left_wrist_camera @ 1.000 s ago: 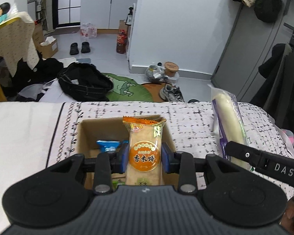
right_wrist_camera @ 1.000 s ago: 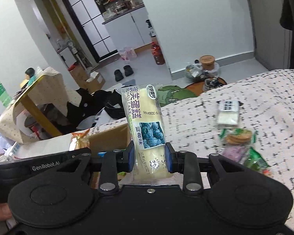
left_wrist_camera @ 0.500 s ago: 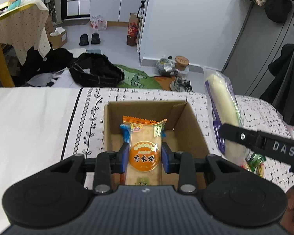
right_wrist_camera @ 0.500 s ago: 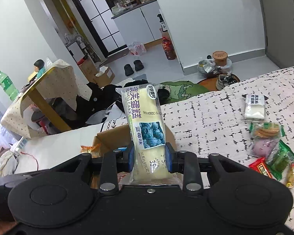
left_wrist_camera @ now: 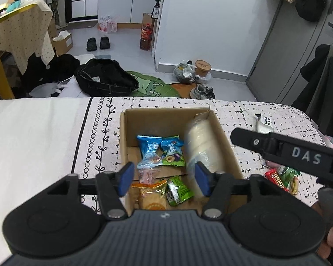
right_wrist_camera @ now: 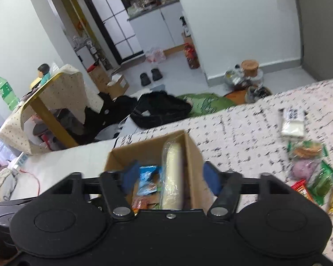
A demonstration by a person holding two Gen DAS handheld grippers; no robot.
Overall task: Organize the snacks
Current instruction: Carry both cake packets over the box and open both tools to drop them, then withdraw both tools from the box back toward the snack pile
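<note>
An open cardboard box [left_wrist_camera: 124,137] [right_wrist_camera: 194,148] sits on the patterned bedspread. Inside lie the long pale cake roll [left_wrist_camera: 202,141] [right_wrist_camera: 172,170] against the right wall, the orange rice cracker pack [left_wrist_camera: 152,196], blue packets [left_wrist_camera: 149,148] and green packets [left_wrist_camera: 177,191]. My left gripper [left_wrist_camera: 164,180] is open and empty just above the box's near edge. My right gripper [right_wrist_camera: 169,178] is open and empty above the box; its body shows in the left wrist view [left_wrist_camera: 288,153].
Loose snacks lie on the bedspread right of the box: a white packet [right_wrist_camera: 293,122] [left_wrist_camera: 265,123], a round cookie pack [right_wrist_camera: 307,151], and red and green packets [right_wrist_camera: 317,184] [left_wrist_camera: 282,176]. A plain white sheet [left_wrist_camera: 33,137] lies left. The bed edge drops to a cluttered floor.
Both grippers opened. The rice cracker pack dropped from the left gripper into the box, and the cake roll dropped from the right gripper into the box's right side.
</note>
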